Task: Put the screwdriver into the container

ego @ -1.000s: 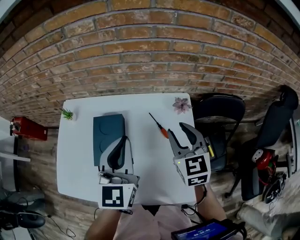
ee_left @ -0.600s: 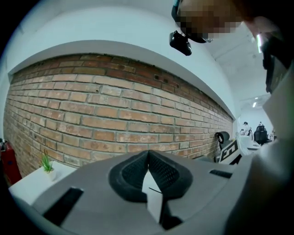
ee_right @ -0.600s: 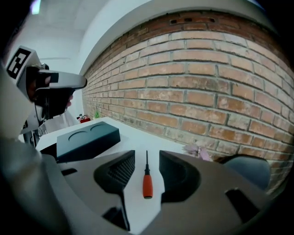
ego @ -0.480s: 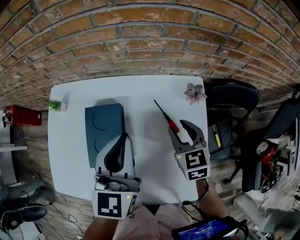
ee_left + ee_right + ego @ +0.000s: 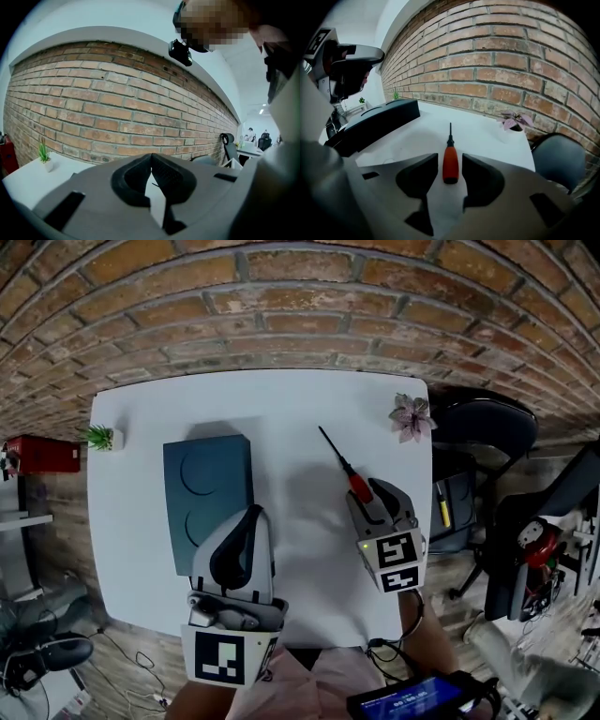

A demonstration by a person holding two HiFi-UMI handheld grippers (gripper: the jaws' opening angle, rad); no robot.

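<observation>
Head view: the screwdriver (image 5: 359, 486) lies right of centre on the white table (image 5: 300, 399), its handle at the tips of the right gripper (image 5: 378, 499); the dark container (image 5: 208, 493) sits left of centre. Left gripper view: the jaws of the left gripper (image 5: 151, 161) meet, pinching nothing. Right gripper view: the jaws are spread either side of the orange handle, unclenched.

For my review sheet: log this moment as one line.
right gripper open, straddling screwdriver handle | screwdriver flat on table | left gripper shut, empty
</observation>
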